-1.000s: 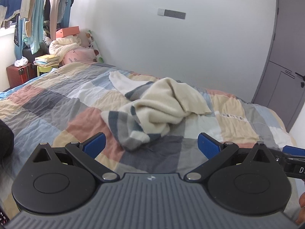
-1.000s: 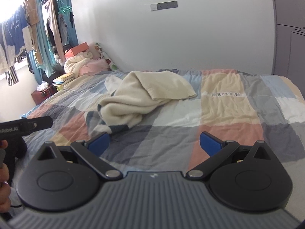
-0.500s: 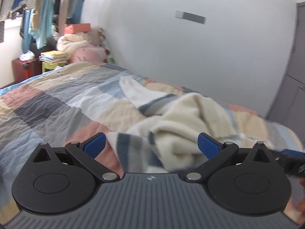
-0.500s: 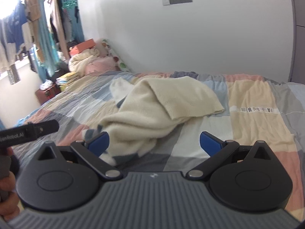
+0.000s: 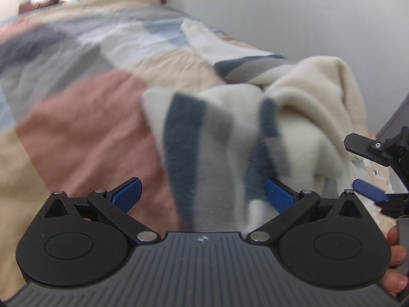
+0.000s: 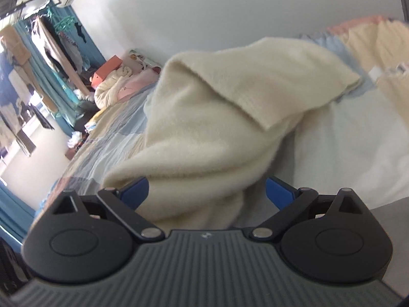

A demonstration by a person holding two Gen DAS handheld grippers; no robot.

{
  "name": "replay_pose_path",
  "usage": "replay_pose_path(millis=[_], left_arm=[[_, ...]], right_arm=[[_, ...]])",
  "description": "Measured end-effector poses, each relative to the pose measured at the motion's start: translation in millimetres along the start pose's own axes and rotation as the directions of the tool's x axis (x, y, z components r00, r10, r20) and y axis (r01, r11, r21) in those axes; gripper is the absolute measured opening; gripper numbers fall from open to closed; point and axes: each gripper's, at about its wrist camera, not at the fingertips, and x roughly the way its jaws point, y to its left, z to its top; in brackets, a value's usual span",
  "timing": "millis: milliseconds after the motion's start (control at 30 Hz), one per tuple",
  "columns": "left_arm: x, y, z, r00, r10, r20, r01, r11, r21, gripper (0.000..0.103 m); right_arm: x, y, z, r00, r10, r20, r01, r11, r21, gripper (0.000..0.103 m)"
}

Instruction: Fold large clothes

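A crumpled cream sweater with navy and grey stripes point(image 5: 301, 117) lies heaped on the patchwork bedspread point(image 5: 84, 128). My left gripper point(image 5: 203, 195) is open, its blue fingers on either side of the striped end of the sweater. My right gripper point(image 6: 207, 192) is open and straddles a cream fold of the sweater point(image 6: 217, 117). The right gripper also shows at the right edge of the left wrist view point(image 5: 370, 168). I cannot tell whether any finger touches the cloth.
A white wall point(image 6: 230, 12) runs along the far side of the bed. Hanging clothes point(image 6: 51, 46), an orange box point(image 6: 107, 70) and a pile of bedding point(image 6: 117, 81) stand at the far left end. A grey door edge point(image 5: 393, 117) is at the right.
Both grippers have moved forward and down onto the sweater, which now fills the space between their open fingers. The right gripper has also tilted.
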Motion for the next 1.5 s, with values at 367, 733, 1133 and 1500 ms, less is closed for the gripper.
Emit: replay_pose_path(millis=[367, 733, 1133, 1500], left_arm=[[0, 13, -15, 0.974, -0.226, 0.018, 0.227, 0.965, -0.135, 0.086], [-26, 31, -19, 0.93, -0.363, 0.053, 0.359, 0.874, -0.328, 0.083], [-63, 10, -29, 0.947, -0.314, 0.068, 0.32, 0.909, -0.267, 0.083], [-45, 11, -30, 0.976, -0.217, 0.032, 0.216, 0.929, -0.299, 0.083]], right_arm=[[10, 7, -15, 0.992, 0.127, 0.009, -0.127, 0.992, 0.001, 0.02], [-67, -9, 8, 0.989, 0.072, 0.125, -0.072, 0.997, -0.008, 0.007], [-152, -79, 3, 0.968, -0.161, 0.191, 0.147, 0.985, 0.085, 0.003], [-126, -35, -9, 0.993, -0.014, 0.115, 0.021, 0.998, -0.059, 0.087]])
